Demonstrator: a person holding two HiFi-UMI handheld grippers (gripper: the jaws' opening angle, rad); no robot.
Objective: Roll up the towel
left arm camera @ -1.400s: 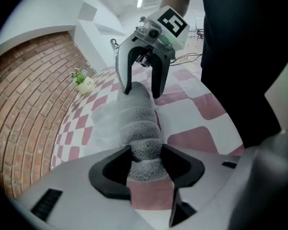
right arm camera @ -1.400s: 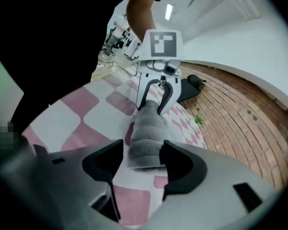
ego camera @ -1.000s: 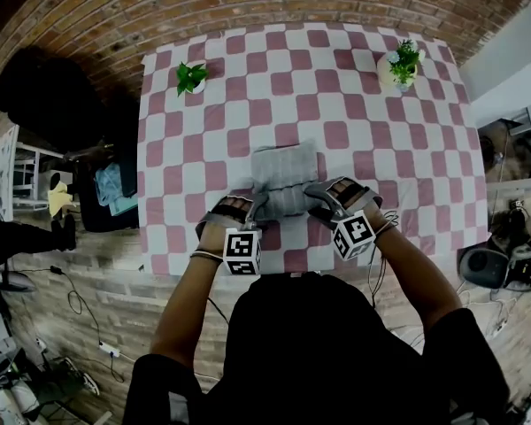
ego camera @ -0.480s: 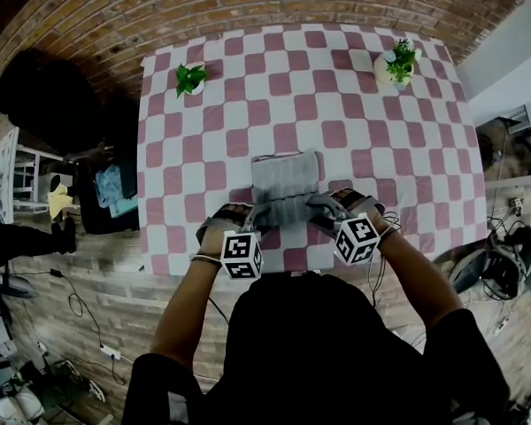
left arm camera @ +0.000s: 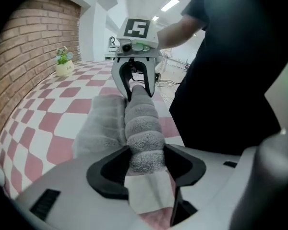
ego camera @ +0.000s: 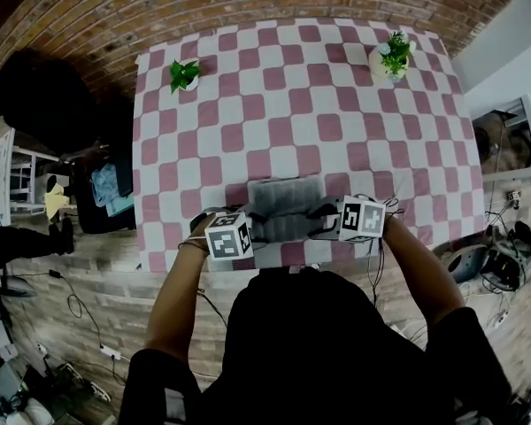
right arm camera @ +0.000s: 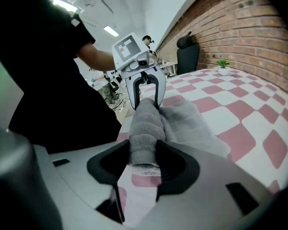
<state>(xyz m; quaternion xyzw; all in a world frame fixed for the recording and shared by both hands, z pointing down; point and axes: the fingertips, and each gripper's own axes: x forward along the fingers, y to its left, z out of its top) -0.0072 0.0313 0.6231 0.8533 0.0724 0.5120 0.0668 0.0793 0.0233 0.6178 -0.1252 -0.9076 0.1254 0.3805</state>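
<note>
Head view: towel [ego camera: 286, 199] sits at six o'clock on the checked table [ego camera: 248, 104], its near edge rolled. Left gripper [ego camera: 255, 230] and right gripper [ego camera: 319, 227] each pinch a roll end, the left jaws just easing wider, the right's just closing. It looks soft, light and springy, so hold it at the ends.

There's the towel [ego camera: 286, 204] on the table [ego camera: 274, 104], centred at the near edge; its rolled part lies nearest that edge, the flat part just behind; one potted plant [ego camera: 184, 76] at the far-left corner, a second potted plant [ego camera: 393, 56] far right; a chair [ego camera: 35, 96] off the table's left side.
</note>
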